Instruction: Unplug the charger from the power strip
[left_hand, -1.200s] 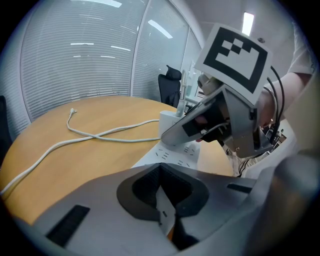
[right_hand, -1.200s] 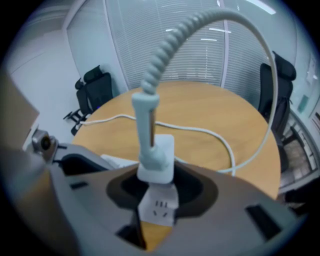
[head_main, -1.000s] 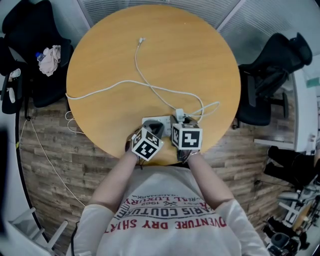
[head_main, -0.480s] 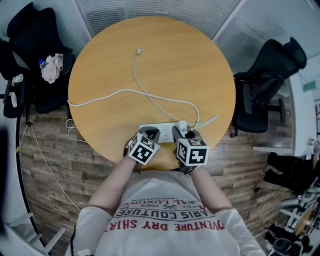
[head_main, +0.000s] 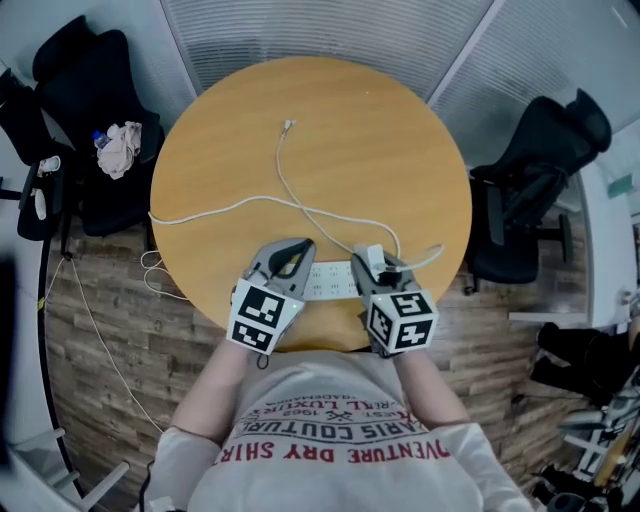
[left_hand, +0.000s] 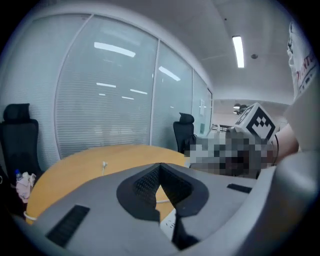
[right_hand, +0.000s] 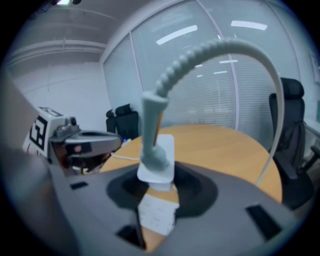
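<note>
The white charger (right_hand: 159, 156) is pinched between the jaws of my right gripper (right_hand: 159, 175), and its cable (right_hand: 215, 47) arcs up and off to the right. It hangs clear above the white power strip (right_hand: 158, 215), with bare wood showing between them. In the head view the strip (head_main: 328, 281) lies near the table's front edge, between my two grippers. The charger (head_main: 373, 260) sits in my right gripper (head_main: 374, 268) just right of it. My left gripper (head_main: 298, 245) is raised above the strip's left end, its tips together and nothing held. The left gripper view shows those tips (left_hand: 160, 166) meeting.
The round wooden table (head_main: 380, 150) carries the charger's long white cable (head_main: 290, 195), which ends in a plug (head_main: 288, 125) at the far side. Another cord (head_main: 190, 212) runs off the left edge. Black chairs (head_main: 90, 90) (head_main: 535, 170) stand on both sides.
Both grippers have risen off the table. The charger has come up out of the power strip in my right gripper. My left gripper has lifted away from the strip.
</note>
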